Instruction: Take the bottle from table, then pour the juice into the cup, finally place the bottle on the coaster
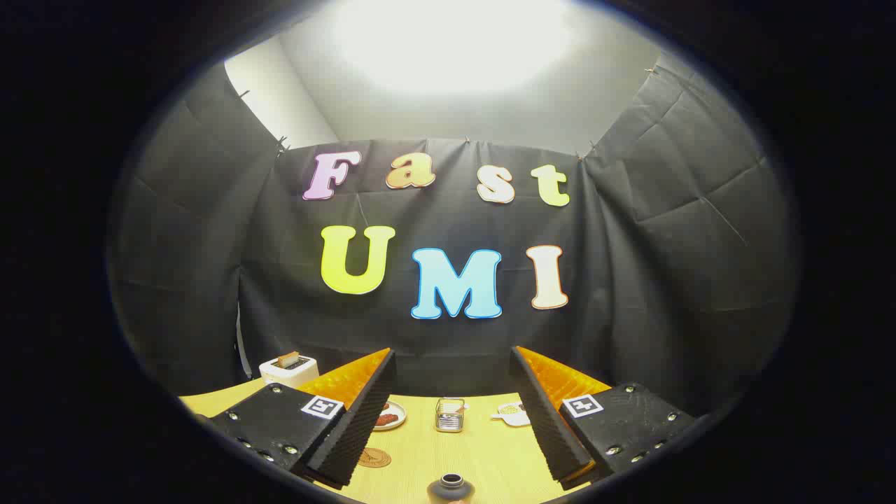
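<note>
My gripper (451, 364) is open, its two fingers spread wide above the wooden table (483, 455). Low between the fingers, close to me, only the dark top and round mouth of the bottle (451, 488) show; neither finger touches it. A round brown coaster (374, 458) lies on the table by the left finger, partly tucked under it. Farther back, between the fingers, stands a clear glass cup (449, 414) with something pale inside.
A white toaster (288, 369) with a slice of bread stands at the back left. A small plate (389, 417) with reddish food sits behind the left finger. A white dish (513, 414) with yellowish food sits by the right finger. Black cloth walls close the booth.
</note>
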`<state>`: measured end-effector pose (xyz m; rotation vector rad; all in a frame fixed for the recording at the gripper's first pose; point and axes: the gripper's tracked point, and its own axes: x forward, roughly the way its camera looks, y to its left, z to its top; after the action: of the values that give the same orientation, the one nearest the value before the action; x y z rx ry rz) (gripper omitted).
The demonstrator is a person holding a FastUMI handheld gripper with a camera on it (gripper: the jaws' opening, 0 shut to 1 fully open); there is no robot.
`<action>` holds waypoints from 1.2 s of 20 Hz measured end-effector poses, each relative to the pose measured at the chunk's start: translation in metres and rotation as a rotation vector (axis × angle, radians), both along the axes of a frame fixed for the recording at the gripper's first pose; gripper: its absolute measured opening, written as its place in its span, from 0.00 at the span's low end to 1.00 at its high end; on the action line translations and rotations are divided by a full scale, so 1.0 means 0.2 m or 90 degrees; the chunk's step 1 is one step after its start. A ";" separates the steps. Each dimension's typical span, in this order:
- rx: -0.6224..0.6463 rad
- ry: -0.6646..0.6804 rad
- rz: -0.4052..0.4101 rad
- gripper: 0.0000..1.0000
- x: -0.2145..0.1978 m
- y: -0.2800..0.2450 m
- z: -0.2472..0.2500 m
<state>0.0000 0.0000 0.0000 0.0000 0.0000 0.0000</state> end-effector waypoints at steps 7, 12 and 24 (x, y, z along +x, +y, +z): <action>0.000 -0.013 0.000 0.98 -0.02 -0.01 0.04; 0.010 -0.015 0.003 0.98 -0.02 0.00 0.04; 0.013 -0.019 0.017 0.98 0.00 0.00 -0.02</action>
<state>-0.0010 0.0004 -0.0030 0.0201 -0.0296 0.0272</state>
